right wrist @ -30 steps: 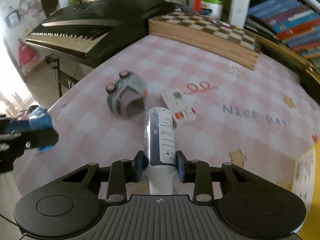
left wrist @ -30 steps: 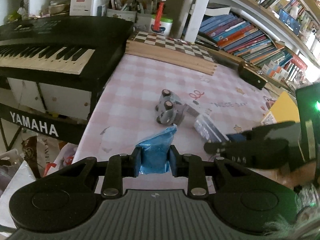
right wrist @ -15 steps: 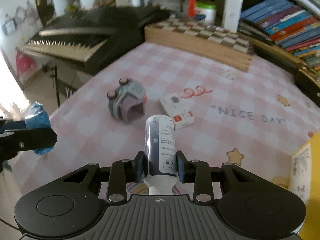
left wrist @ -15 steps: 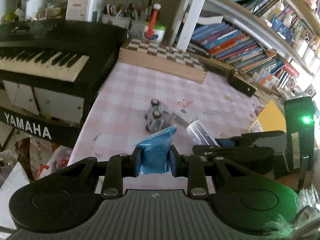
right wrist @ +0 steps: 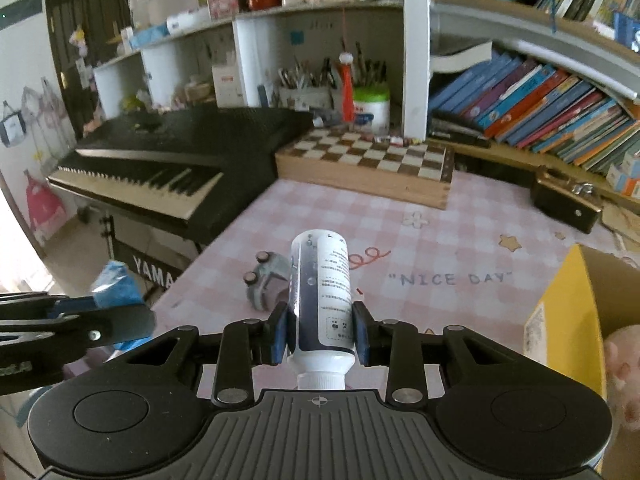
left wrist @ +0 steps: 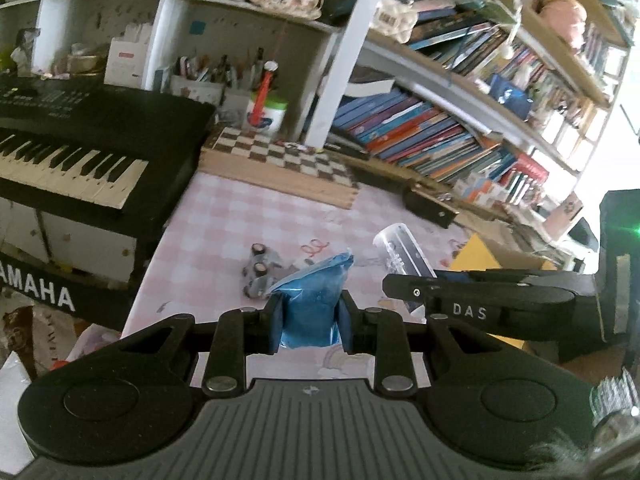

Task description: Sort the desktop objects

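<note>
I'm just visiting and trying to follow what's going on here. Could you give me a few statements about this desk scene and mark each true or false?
1. The left gripper is clamped on a crinkled blue plastic packet. True.
2. The right gripper is open with nothing in it. False: it is shut on a white squeeze bottle with a dark printed label.
3. A small grey toy car lies on the pink checked tablecloth. True.
4. The wooden chessboard box sits on top of the black keyboard. False: it sits on the desk beside the keyboard.
</note>
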The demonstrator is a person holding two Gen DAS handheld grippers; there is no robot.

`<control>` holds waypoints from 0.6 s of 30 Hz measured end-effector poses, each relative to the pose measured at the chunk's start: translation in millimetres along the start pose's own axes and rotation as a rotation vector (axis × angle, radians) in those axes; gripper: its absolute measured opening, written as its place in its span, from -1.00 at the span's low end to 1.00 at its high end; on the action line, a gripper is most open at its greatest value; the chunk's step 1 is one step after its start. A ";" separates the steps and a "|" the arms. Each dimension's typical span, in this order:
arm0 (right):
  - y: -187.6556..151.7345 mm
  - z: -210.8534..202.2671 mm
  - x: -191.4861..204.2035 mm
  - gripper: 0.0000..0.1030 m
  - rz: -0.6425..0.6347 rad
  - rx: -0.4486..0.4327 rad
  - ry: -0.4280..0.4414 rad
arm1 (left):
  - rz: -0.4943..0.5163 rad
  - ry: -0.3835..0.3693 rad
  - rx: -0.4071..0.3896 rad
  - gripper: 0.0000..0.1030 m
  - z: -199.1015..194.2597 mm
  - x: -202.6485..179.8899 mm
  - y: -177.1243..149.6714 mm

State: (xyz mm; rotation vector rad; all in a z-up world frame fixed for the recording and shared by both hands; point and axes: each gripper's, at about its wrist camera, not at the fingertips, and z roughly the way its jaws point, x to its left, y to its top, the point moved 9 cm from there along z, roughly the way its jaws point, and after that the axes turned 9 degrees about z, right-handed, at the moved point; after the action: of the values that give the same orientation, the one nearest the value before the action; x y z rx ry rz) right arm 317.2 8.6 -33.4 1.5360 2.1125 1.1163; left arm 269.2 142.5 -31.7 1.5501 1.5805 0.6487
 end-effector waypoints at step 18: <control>-65.7 -91.2 4.7 -0.36 0.187 -0.059 -0.067 | 0.055 -0.156 -0.012 -0.52 -60.2 -35.1 -31.0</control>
State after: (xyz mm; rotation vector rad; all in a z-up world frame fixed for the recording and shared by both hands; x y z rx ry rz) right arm 213.4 -32.9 -21.0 1.7460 1.9079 1.1591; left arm 199.3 115.2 -17.9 1.6001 1.4198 0.5522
